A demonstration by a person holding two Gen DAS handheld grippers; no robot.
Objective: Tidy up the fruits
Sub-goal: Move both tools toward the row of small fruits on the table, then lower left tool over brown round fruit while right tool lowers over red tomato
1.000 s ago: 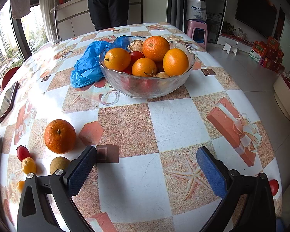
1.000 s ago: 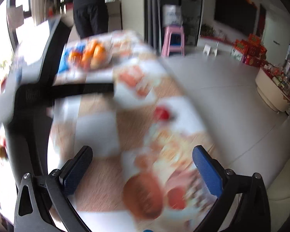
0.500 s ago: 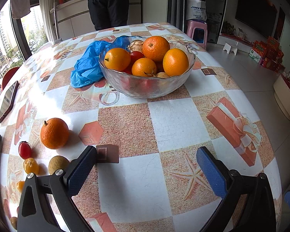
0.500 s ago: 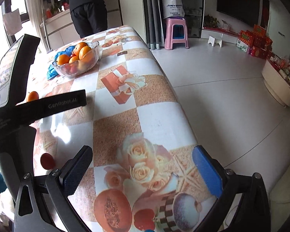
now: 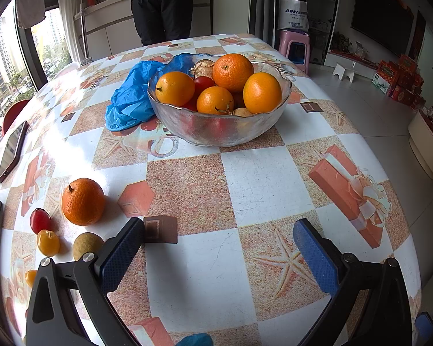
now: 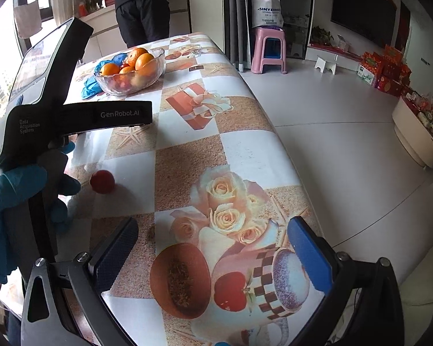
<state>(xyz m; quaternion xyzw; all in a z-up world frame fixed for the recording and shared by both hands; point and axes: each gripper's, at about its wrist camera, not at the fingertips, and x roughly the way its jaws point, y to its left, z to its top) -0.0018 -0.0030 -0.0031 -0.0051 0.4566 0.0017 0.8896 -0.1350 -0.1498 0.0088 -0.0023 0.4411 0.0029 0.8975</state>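
A glass bowl (image 5: 219, 127) piled with oranges sits mid-table, a blue bag (image 5: 130, 98) against its side. A loose orange (image 5: 83, 201) lies near the left gripper (image 5: 216, 256), a red fruit (image 6: 102, 182) near the right gripper (image 6: 213, 256). Both grippers gape wide, empty, above the tablecloth (image 5: 259, 178).
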